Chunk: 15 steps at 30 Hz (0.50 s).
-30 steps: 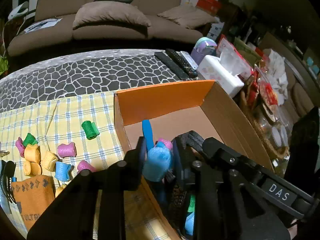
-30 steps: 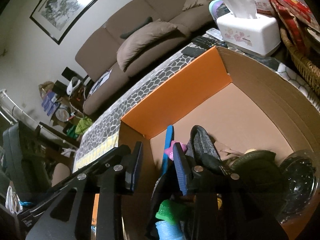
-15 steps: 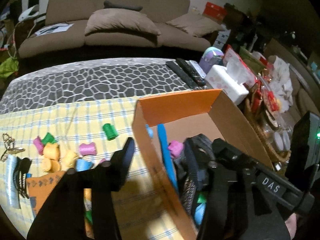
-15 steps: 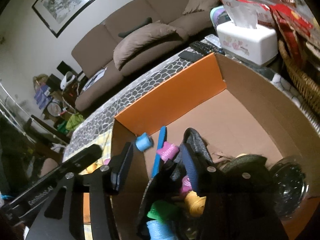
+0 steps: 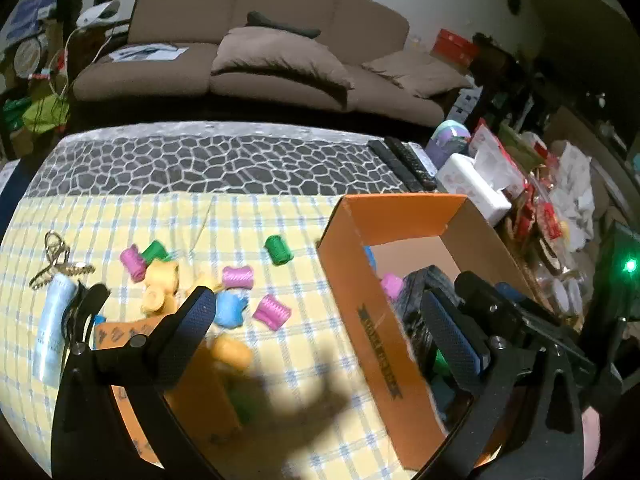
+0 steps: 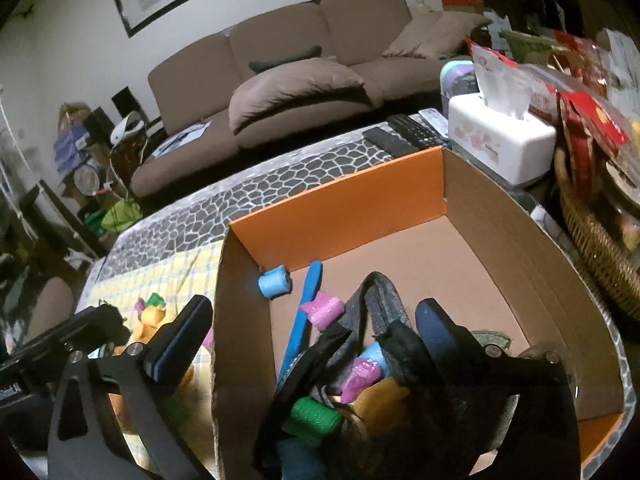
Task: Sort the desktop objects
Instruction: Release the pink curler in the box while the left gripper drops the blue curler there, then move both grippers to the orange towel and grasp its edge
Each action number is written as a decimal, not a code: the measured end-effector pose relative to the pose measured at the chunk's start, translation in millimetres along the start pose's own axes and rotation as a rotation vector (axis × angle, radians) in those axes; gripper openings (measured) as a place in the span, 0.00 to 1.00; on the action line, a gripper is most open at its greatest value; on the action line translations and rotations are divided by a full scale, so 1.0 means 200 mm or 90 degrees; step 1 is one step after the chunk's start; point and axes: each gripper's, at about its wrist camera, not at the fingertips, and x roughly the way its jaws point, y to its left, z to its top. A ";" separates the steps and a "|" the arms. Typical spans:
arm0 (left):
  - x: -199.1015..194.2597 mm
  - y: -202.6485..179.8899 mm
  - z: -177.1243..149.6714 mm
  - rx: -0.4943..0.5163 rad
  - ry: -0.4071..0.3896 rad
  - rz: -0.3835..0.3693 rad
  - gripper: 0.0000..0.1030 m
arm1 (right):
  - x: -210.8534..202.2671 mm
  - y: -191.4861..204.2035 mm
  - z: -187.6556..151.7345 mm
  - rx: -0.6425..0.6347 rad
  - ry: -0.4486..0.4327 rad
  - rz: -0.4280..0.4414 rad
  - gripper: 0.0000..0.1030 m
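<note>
The orange cardboard box stands on the right of a yellow checked cloth. In its far corner lie a blue roller, a pink roller and a blue strip, beside a dark grey pouch with more rollers. Loose on the cloth are a green roller, pink rollers and several others. My left gripper straddles the box's left wall, jaws opening, nothing gripped. My right gripper hangs over the same wall, jaws opening, pads bare.
A small orange box sits under my left finger. A gold claw clip and a white tube lie at the cloth's left. Remotes, a tissue box and a wicker basket crowd the right. A sofa stands behind.
Both grippers have gone from nearly shut to wide open. The blue roller that the left gripper held now lies in the box. The left gripper has drawn back towards the cloth.
</note>
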 end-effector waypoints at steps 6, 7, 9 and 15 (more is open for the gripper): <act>-0.08 0.13 -0.06 -0.026 -0.003 0.033 1.00 | 0.00 0.07 0.00 -0.021 0.003 0.000 1.00; -0.09 0.16 -0.08 -0.031 -0.002 0.037 1.00 | -0.01 0.08 0.00 -0.023 0.003 0.001 1.00; -0.10 0.20 -0.10 -0.037 0.000 0.044 1.00 | -0.01 0.10 0.00 -0.027 0.006 0.003 1.00; -0.16 0.32 -0.17 -0.042 0.005 0.085 1.00 | -0.01 0.21 0.00 -0.046 0.011 0.013 1.00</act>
